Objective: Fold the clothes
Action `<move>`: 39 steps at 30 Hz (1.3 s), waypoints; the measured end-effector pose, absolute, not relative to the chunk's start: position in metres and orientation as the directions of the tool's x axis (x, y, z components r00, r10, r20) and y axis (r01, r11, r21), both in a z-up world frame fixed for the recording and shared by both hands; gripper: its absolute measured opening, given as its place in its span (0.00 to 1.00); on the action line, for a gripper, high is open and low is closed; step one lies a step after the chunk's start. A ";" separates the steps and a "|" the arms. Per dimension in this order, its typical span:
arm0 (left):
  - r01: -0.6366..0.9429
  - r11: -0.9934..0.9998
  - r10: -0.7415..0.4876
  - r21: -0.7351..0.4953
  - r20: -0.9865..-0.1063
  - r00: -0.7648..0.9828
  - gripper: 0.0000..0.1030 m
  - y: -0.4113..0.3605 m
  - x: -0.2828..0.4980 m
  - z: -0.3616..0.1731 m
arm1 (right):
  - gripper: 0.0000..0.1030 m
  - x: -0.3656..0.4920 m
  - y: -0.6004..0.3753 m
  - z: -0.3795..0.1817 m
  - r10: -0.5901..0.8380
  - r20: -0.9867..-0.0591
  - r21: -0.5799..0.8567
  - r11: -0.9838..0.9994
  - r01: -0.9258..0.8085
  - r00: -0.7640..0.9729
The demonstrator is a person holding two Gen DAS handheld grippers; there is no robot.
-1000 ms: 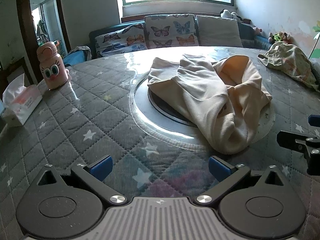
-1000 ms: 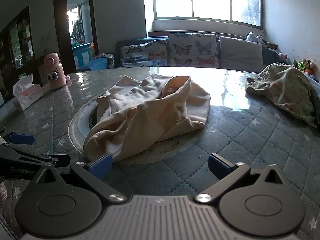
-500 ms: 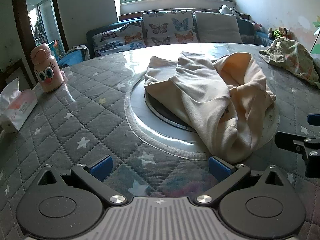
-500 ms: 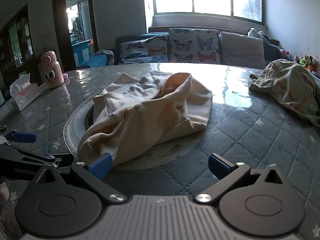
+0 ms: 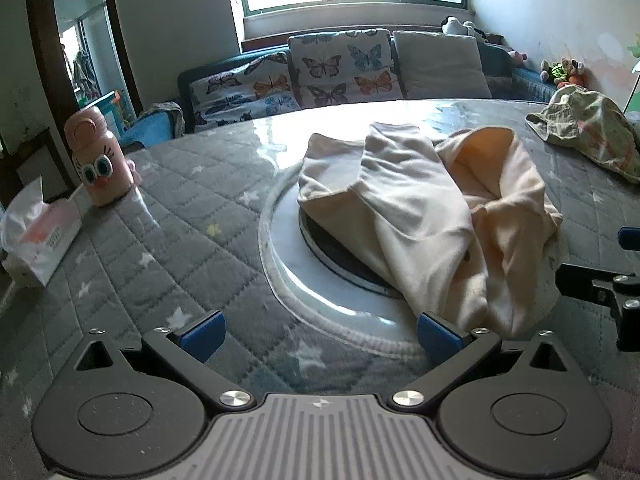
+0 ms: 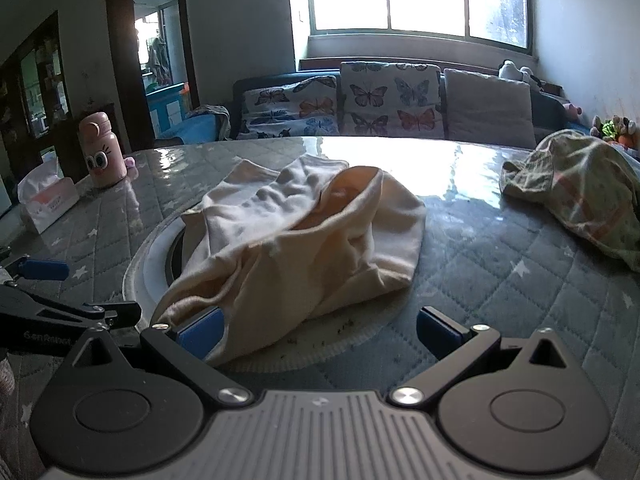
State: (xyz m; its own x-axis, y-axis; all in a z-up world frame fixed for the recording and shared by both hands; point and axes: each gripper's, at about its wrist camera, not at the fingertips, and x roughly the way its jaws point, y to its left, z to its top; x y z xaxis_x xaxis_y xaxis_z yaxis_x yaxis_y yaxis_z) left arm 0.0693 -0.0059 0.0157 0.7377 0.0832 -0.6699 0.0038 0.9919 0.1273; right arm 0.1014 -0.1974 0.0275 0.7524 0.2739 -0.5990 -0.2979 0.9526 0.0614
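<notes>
A crumpled cream garment (image 5: 432,216) lies over the round glass turntable (image 5: 288,256) in the middle of the quilted table; it also shows in the right wrist view (image 6: 304,240). My left gripper (image 5: 318,334) is open and empty, its right finger at the garment's near edge. My right gripper (image 6: 318,330) is open and empty, its left finger close against the garment's near hem. The left gripper shows at the left edge of the right wrist view (image 6: 48,304).
A second patterned green garment (image 6: 576,196) lies bunched at the table's right. A pink cartoon bottle (image 5: 100,160) and a tissue box (image 5: 36,236) stand at the left. A sofa with butterfly cushions (image 5: 340,68) is behind the table.
Both grippers have moved forward toward the cream garment, which now looks larger and nearer. Both stayed open. The garment has not moved.
</notes>
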 end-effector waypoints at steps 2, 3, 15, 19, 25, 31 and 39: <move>0.000 0.992 0.087 0.130 -0.662 0.744 1.00 -0.005 0.074 0.020 | 1.00 0.107 -0.198 0.032 0.280 -0.596 0.068 0.952 -0.300 0.753; -0.001 0.991 0.087 0.130 -0.658 0.748 1.00 -0.005 0.076 0.022 | 1.00 0.111 -0.199 0.035 0.283 -0.594 0.077 0.952 -0.298 0.753; 0.020 0.992 0.065 0.123 -0.649 0.758 1.00 -0.003 0.107 0.031 | 0.91 0.199 -0.206 0.041 0.178 -0.669 0.035 0.977 -0.208 0.722; 0.036 0.990 0.064 0.137 -0.657 0.751 1.00 -0.007 0.118 0.030 | 0.84 0.227 -0.198 0.029 0.157 -0.692 0.005 0.977 -0.213 0.705; 0.063 0.988 0.048 0.144 -0.658 0.751 1.00 -0.016 0.140 0.030 | 0.73 0.263 -0.187 0.015 0.145 -0.705 -0.031 0.972 -0.235 0.695; 0.104 0.983 0.021 0.154 -0.647 0.763 1.00 -0.033 0.166 0.034 | 0.15 0.281 -0.200 0.012 0.187 -0.697 0.044 0.975 -0.218 0.692; 0.182 0.969 -0.031 0.165 -0.652 0.757 0.99 -0.065 0.203 0.027 | 0.09 0.256 -0.243 0.028 0.230 -0.636 0.167 0.973 -0.159 0.737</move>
State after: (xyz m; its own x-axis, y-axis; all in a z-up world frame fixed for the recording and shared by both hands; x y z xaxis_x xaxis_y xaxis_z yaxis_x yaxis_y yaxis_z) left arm 0.2033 -0.0647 0.0265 0.7574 -0.0315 -0.6522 0.1821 0.9694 0.1647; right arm 0.2559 -0.2434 0.0284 0.7370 0.2298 -0.6357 -0.1590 0.9730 0.1674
